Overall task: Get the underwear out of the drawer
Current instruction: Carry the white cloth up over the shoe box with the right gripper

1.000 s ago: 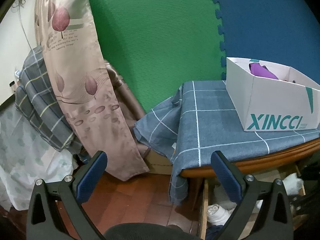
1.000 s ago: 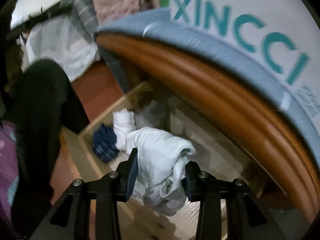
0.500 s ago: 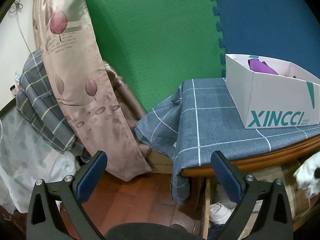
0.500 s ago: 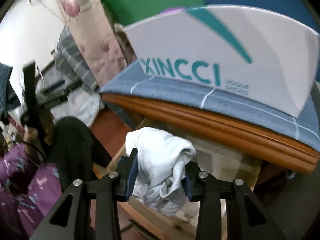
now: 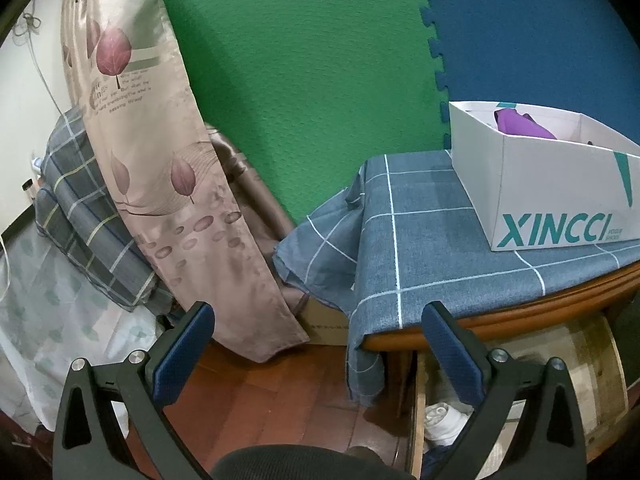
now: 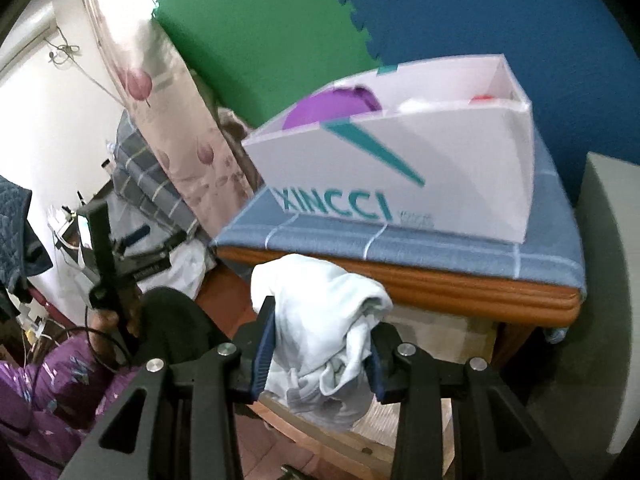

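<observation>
Right wrist view: the right gripper (image 6: 322,344) was clamped on white underwear (image 6: 320,324) before the white box (image 6: 400,168); the left gripper (image 5: 318,344) stood apart, empty, beside the open drawer (image 5: 520,400).

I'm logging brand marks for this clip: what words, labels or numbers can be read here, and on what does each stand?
"XINCCI": teal letters on the side of the white shoe box, in both views.
Small grey print beside that brand name: too small to read.
Lines of small print on the leaf-pattern curtain: too blurred to quote.
No numbers or signs are legible.
</observation>
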`<state>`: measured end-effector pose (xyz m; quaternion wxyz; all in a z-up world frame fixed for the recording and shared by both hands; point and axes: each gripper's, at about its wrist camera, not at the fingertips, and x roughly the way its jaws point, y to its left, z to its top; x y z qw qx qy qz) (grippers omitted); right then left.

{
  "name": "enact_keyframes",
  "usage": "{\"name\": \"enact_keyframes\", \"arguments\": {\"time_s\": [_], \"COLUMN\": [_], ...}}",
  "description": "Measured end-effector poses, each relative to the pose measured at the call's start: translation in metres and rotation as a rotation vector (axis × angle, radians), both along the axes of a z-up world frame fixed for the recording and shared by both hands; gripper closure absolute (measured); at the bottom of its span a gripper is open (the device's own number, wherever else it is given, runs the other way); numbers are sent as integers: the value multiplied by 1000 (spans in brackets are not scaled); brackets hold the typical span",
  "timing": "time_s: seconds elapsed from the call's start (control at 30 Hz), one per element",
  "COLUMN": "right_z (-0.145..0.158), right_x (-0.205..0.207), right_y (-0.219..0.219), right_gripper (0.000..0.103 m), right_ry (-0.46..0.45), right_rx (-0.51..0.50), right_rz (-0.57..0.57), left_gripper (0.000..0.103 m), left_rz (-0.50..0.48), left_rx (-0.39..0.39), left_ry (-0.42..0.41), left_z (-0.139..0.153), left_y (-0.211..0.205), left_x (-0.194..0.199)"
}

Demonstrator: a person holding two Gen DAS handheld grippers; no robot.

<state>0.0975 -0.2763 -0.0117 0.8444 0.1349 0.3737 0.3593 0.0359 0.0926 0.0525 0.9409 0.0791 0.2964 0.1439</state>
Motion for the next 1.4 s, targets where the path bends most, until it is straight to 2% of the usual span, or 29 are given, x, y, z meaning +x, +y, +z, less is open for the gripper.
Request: {"name": "enact_keyframes", "arguments": {"time_s": [0.3, 0.47, 0.6, 0.77, 0.97, 1.2, 1.4], "right_z": [57, 95, 109, 98, 70, 47, 43], "right_x": [6, 34, 68, 122, 160, 181, 178], "right_y": [-30, -35, -34, -23, -9, 2, 20], "right_gripper": [64, 64, 64, 64, 64, 63, 58], "right_ry": [-113, -182, -203, -147, -82, -35, -99], "right_rx": [44, 56, 36, -25, -92, -140, -263], "right_rz": [-60, -97, -123, -156, -184, -202, -191], "left_gripper": [0, 0, 0, 0, 0, 0, 0], "left_rz": [-2, -2, -3, -4, -8, -9, -10], "left_rx": [-1, -2, -2, -7, -15, -17, -25], "left_ry": [0, 1, 1, 0, 1, 2, 6], "left_z": [1, 2, 2, 3, 5, 6, 6], "left_y": [0, 0, 1, 2, 2, 3, 2], "left_x": [0, 0, 0, 0, 0, 1, 2]}}
